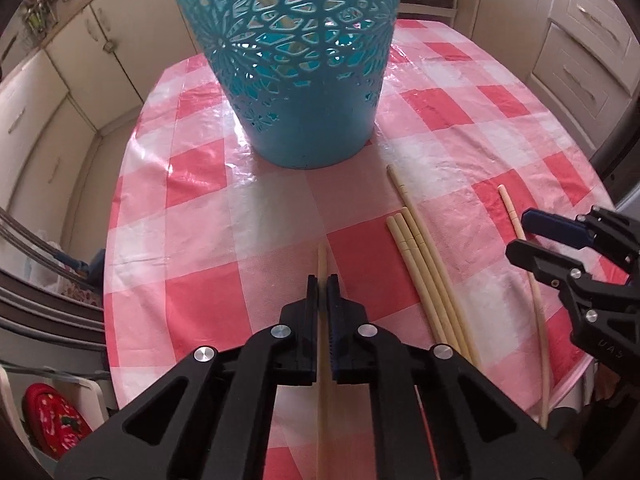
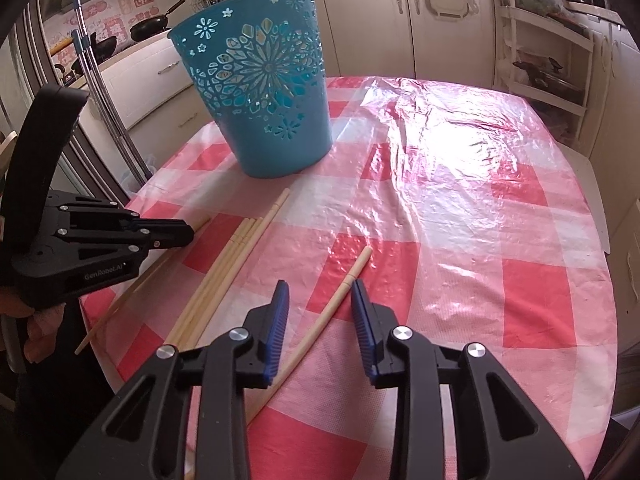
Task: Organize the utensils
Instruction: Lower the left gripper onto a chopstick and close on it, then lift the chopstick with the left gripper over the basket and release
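Note:
A tall blue cut-out basket (image 1: 296, 80) (image 2: 272, 120) stands upright at the back of the red-and-white checked table (image 1: 200, 240) (image 2: 480, 240). My left gripper (image 1: 322, 280) (image 2: 188, 234) is shut on one pale wooden chopstick (image 1: 322, 256) (image 2: 104, 326), which runs back between its fingers. Several more chopsticks (image 1: 424, 264) (image 2: 224, 276) lie bundled side by side in front of the basket. My right gripper (image 2: 319, 285) (image 1: 520, 234) is open and low over a single chopstick (image 2: 340, 292) (image 1: 540, 320) that lies on the cloth between its jaws, with neither pad touching it.
Cream cabinets (image 2: 368, 20) ring the table. A mop handle (image 2: 100, 80) leans at the left and woks (image 2: 148, 26) hang behind it. A white shelf rack (image 2: 544, 60) stands at the right. A hand (image 2: 36, 328) holds the left gripper. The table's near edge is close.

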